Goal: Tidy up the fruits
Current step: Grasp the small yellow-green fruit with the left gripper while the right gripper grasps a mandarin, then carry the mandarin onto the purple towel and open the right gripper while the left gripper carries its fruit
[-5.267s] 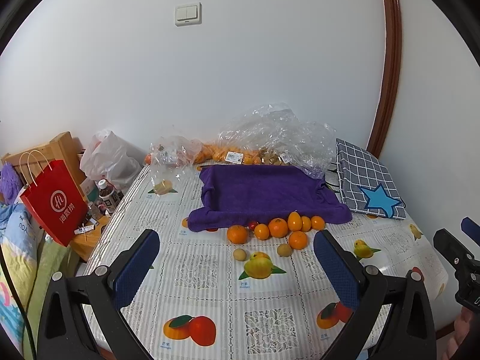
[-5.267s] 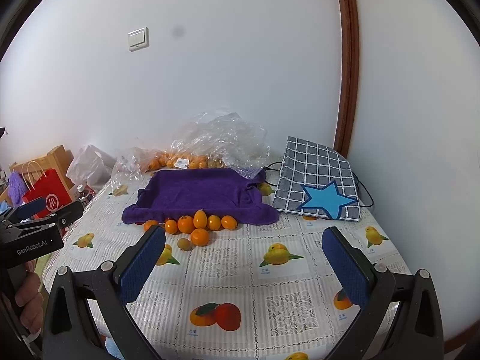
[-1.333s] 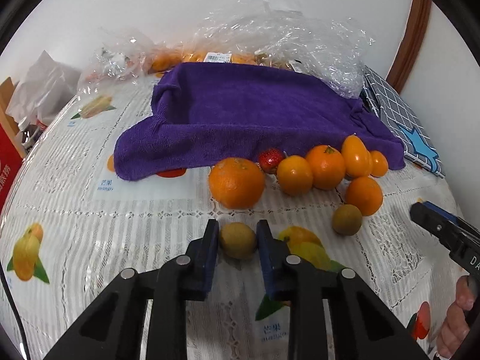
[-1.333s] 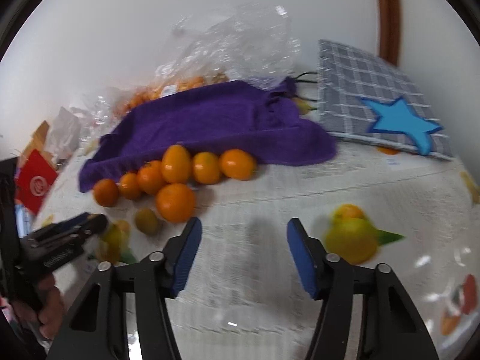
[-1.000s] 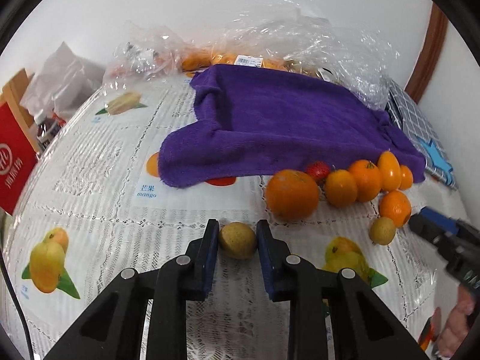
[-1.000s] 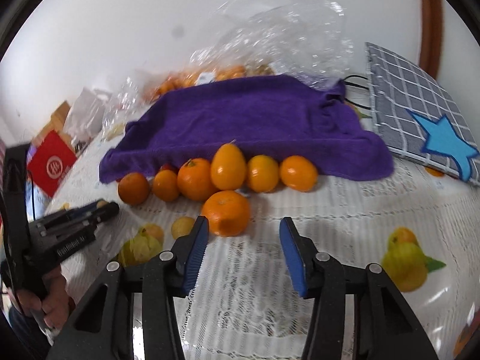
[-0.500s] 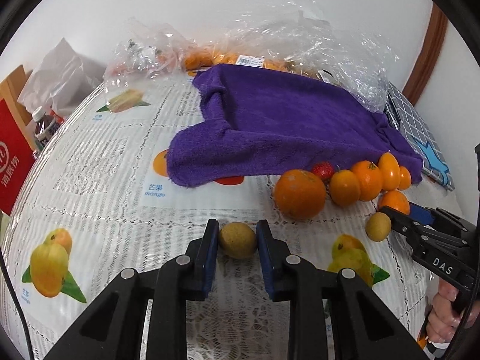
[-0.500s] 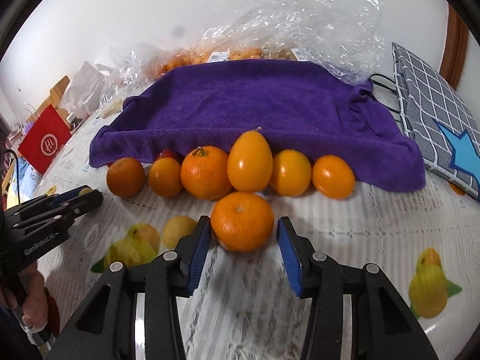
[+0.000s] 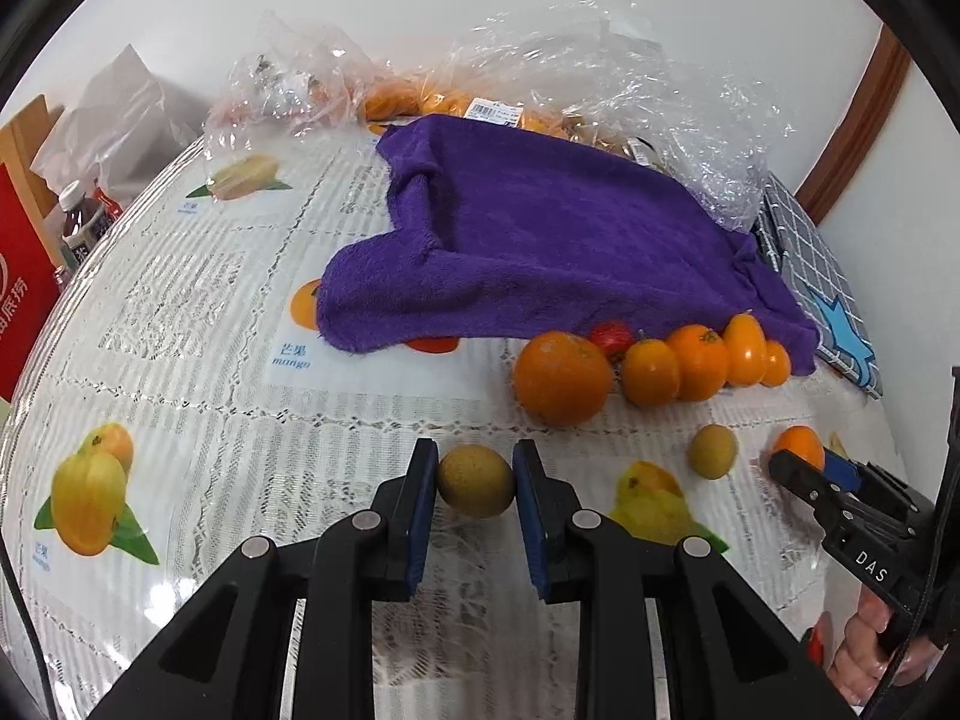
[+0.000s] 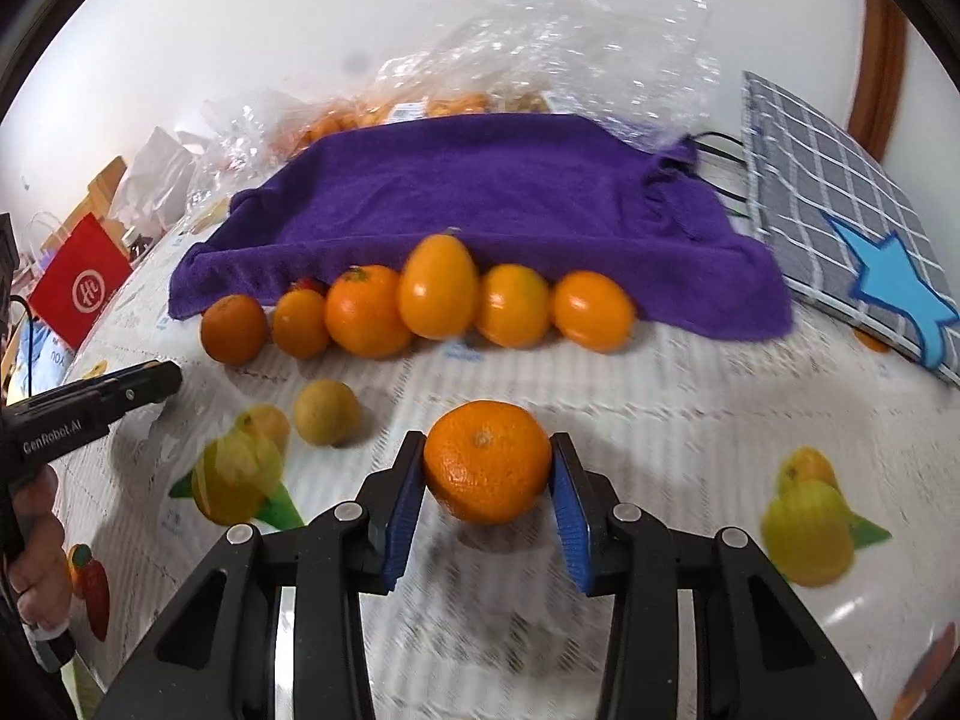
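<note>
My left gripper (image 9: 474,480) is shut on a small tan round fruit (image 9: 475,481), held just above the tablecloth. My right gripper (image 10: 487,471) is shut on an orange mandarin (image 10: 487,461); it also shows in the left wrist view (image 9: 798,447). A second tan fruit (image 10: 327,412) lies loose on the cloth between the grippers. A row of several oranges (image 10: 366,311) and a yellow pear-shaped fruit (image 10: 439,288) lines the front edge of a purple towel (image 10: 480,192). A big orange (image 9: 563,377) and a strawberry (image 9: 611,337) sit at the row's left end.
Clear plastic bags (image 9: 600,60) with more fruit lie behind the towel. A grey checked pouch with a blue star (image 10: 840,192) is at the right. A red paper bag (image 10: 78,288) and bottles (image 9: 78,222) stand off the table's left edge. The tablecloth (image 9: 180,300) has printed fruit pictures.
My right gripper has closed on the orange mandarin and drawn it back from the row. My left gripper still holds the tan fruit and has barely moved.
</note>
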A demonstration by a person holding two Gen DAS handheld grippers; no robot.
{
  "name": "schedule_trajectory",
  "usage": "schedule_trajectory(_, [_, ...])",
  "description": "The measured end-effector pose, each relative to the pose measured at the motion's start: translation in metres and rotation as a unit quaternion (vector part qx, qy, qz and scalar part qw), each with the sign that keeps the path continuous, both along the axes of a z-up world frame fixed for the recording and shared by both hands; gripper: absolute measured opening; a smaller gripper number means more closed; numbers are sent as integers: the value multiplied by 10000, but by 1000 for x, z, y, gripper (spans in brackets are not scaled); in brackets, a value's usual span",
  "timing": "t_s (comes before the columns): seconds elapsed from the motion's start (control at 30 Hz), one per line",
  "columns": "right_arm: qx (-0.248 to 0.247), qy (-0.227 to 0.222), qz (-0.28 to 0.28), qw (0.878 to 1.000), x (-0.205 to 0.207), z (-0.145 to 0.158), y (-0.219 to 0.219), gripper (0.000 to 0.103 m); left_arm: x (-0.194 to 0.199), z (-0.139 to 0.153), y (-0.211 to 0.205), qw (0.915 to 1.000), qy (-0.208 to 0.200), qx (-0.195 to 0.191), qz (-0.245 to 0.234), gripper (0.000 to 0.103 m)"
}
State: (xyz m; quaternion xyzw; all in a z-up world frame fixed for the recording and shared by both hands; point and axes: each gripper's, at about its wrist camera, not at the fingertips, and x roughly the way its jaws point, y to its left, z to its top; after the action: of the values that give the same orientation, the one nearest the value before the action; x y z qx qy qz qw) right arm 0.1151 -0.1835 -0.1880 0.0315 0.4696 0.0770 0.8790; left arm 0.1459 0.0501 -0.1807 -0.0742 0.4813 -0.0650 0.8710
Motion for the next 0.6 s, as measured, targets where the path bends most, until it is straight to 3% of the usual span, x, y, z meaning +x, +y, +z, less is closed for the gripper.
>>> schedule_trajectory(0.3, [-26,-271,-295,9992,-8,30,-33,40,4,40,-22,9993,-344,47,-106,25])
schedule_trajectory(0.6, [-94,-632,-417,9971,8,64,-51,40,37,75,-23,9987,-495,-72,-77,25])
